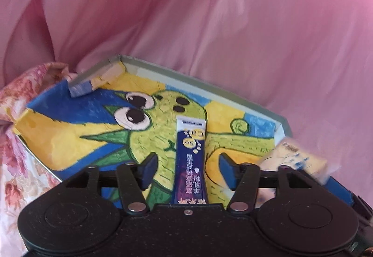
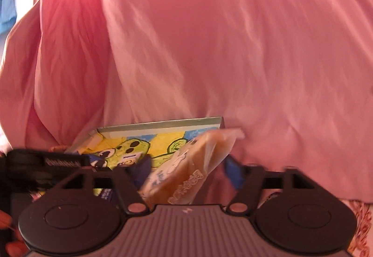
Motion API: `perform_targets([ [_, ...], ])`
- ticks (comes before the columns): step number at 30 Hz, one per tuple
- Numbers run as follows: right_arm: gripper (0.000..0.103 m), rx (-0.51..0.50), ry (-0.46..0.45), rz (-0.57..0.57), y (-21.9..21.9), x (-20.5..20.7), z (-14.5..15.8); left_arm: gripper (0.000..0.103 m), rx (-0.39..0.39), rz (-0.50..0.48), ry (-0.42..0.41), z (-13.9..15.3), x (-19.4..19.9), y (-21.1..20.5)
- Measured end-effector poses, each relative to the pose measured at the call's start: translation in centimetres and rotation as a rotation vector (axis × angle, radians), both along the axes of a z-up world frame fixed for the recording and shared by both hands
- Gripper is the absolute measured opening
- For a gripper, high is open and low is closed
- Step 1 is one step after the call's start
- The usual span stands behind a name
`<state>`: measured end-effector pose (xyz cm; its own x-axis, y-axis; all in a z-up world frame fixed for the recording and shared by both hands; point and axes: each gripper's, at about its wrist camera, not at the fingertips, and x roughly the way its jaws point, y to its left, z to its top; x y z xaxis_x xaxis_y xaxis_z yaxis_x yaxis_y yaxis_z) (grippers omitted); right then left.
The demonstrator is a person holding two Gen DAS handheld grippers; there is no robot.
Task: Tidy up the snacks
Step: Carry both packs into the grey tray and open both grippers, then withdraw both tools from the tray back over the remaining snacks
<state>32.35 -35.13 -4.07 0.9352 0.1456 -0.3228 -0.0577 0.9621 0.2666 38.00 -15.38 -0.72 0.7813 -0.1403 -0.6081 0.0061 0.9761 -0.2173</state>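
- snacks are sitting in and over a shallow box whose floor is showing a painted green cartoon creature on yellow and blue.
- a dark blue stick sachet is lying on the box floor, running from 6 toward 12 o'clock in the left wrist view, between the fingers of the left gripper.
- the left gripper's jaws are standing released, with a gap showing on each side of the sachet; neither pad is pressing on it.
- a pale yellow packet is sitting between the fingers of the right gripper, blurred and tilted toward 1 o'clock, over the box's right edge.
- the right gripper's jaws are spread wide; a gap is showing beside the right pad, and the left pad is looking close to the packet, contact unclear.
- in the left wrist view that packet is showing at 3 o'clock, by the box's right rim.
- pink fabric is filling the background behind the box.
- a floral cloth is lying under the box at 9 o'clock.
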Motion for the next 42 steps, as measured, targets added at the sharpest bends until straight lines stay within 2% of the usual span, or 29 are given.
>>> perform_targets([
  [5, 0.096, -0.045, -0.031, 0.005, 0.6, -0.7, 0.5, 0.075, -0.019, 0.022, -0.047, 1.3, -1.2, 1.1],
  [8, 0.101, -0.072, -0.063, 0.001, 0.9, -1.8, 1.1, 0.077, -0.016, 0.024, -0.072, 1.9, -2.2, 1.6],
  [10, 0.103, -0.087, -0.094, -0.002, 1.2, -2.8, 1.8, 0.083, -0.016, 0.023, -0.095, 2.5, -3.1, 1.9],
  [15, 0.103, -0.125, -0.183, -0.018, 2.1, -6.0, 3.8, 0.087, -0.005, 0.026, -0.192, 4.5, -6.6, 2.9],
  [18, 0.103, -0.143, -0.233, -0.027, 3.0, -8.2, 4.8, 0.096, 0.016, 0.030, -0.246, 5.5, -9.3, 3.6],
  [22, 0.103, -0.158, -0.293, -0.035, 4.3, -11.2, 5.8, 0.097, 0.052, 0.018, -0.323, 6.6, -13.0, 4.8],
  [27, 0.103, -0.144, -0.319, -0.049, 5.3, -15.1, 6.1, 0.101, 0.073, 0.029, -0.341, 7.1, -16.7, 6.7],
  [33, 0.103, -0.164, -0.326, -0.045, 6.5, -19.4, 5.3, 0.101, 0.080, 0.034, -0.348, 6.3, -21.5, 9.5],
  [42, 0.103, -0.196, -0.260, 0.009, 8.7, -24.0, 3.5, 0.101, 0.079, 0.032, -0.291, 3.4, -28.1, 13.2],
])
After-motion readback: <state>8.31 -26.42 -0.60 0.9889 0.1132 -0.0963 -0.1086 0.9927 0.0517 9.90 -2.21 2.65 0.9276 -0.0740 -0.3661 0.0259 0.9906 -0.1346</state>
